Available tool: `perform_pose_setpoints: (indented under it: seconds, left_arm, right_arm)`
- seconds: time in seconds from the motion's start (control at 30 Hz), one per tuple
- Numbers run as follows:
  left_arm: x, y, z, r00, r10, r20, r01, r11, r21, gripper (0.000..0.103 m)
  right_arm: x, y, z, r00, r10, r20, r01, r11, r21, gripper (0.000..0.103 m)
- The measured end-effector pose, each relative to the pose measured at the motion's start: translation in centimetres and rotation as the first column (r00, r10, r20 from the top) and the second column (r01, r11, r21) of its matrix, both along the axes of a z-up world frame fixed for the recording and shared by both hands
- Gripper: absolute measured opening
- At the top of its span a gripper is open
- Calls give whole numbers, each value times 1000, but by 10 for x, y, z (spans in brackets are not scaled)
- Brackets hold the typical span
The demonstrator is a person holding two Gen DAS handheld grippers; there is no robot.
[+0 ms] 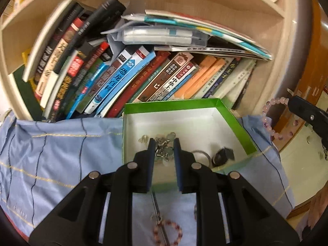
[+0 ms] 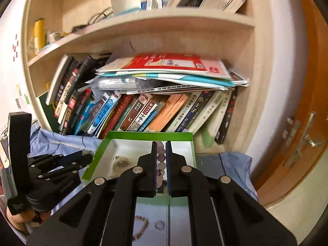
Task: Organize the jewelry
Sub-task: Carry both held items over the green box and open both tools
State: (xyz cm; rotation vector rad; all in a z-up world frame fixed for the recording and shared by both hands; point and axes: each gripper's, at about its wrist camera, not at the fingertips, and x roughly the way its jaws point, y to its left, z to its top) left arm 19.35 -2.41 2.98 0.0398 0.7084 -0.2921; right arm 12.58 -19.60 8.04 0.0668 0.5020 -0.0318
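Observation:
A green box (image 1: 235,121) with a white inside stands on a blue cloth (image 1: 51,153) in front of a bookshelf. My left gripper (image 1: 164,143) hangs over the box with its jaws apart, above a silver chain heap (image 1: 164,153); a ring (image 1: 202,153) and a dark piece (image 1: 222,154) lie beside it. My right gripper (image 2: 161,145) is shut on a pink bead bracelet (image 2: 161,157) and holds it above the box (image 2: 96,155). From the left wrist the bracelet (image 1: 268,114) hangs at the right. A reddish bead bracelet (image 1: 167,232) lies on the cloth in front of the box.
Leaning books (image 1: 127,78) fill the shelf right behind the box, with flat magazines (image 2: 170,69) stacked on top. A small ring (image 2: 160,224) and a bead bracelet (image 2: 141,227) lie on the cloth. A wooden door (image 2: 303,135) stands at the right.

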Motion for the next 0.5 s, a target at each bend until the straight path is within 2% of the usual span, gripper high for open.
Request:
perform_pose_setpoints:
  seconds: [0.13, 0.23, 0.33, 0.4, 0.47, 0.5]
  left_arm:
    - [31, -8, -17, 998, 23, -58, -21, 999, 30, 17]
    - [50, -13, -41, 992, 48, -115, -41, 997, 63, 17]
    - [63, -11, -64, 981, 76, -179, -65, 996, 69, 17]
    - [65, -6, -69, 978, 78, -192, -67, 996, 62, 29]
    - [60, 1, -65, 982, 92, -167, -83, 995, 58, 73]
    - [54, 6, -60, 986, 107, -128, -100, 993, 57, 76]
  right_arm:
    - [44, 5, -23, 997, -13, -80, 13, 1000, 2, 8]
    - [83, 3, -59, 981, -44, -190, 48, 999, 15, 8]
    - [104, 1, -92, 961, -74, -267, 77, 997, 0, 9]
    - [105, -1, -102, 954, -111, -279, 106, 994, -33, 20]
    - [96, -9, -101, 959, -115, -258, 116, 993, -13, 61]
    - [87, -13, -97, 968, -105, -228, 111, 994, 13, 65]
